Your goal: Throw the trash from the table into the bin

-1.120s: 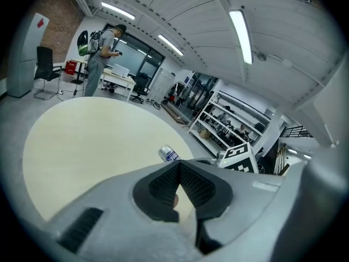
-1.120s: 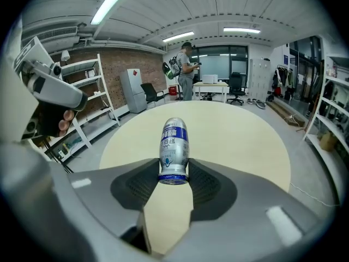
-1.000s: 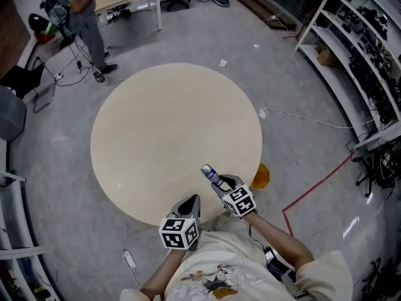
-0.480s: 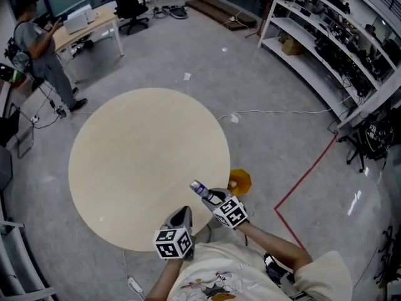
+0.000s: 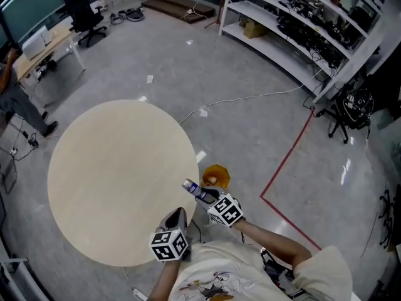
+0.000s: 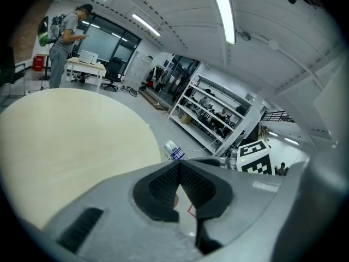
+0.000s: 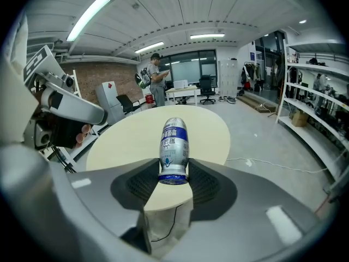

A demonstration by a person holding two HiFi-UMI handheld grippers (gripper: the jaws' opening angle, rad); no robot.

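A silver can with a blue label [image 7: 174, 149] stands upright between the jaws of my right gripper [image 7: 173, 173], which is shut on its lower end. In the head view the can [image 5: 191, 187] and the right gripper [image 5: 202, 195] hang past the right rim of the round pale table [image 5: 113, 180], close to a small orange bin [image 5: 216, 175] on the floor. My left gripper [image 5: 178, 214] is beside it over the table's near edge, shut with nothing in it; its pads [image 6: 163, 187] meet at the tips. The left gripper view also catches the can [image 6: 173, 150].
A red line [image 5: 285, 162] and a white cable [image 5: 250, 98] run across the grey floor to the right. Metal shelves [image 5: 301, 17] line the far right. A person [image 5: 19, 105] stands by a desk [image 5: 44, 46] at the far left.
Both grippers have swung to the right along the table's near edge, and the can now hangs off the rim close to the orange bin. The grip on the can is unchanged.
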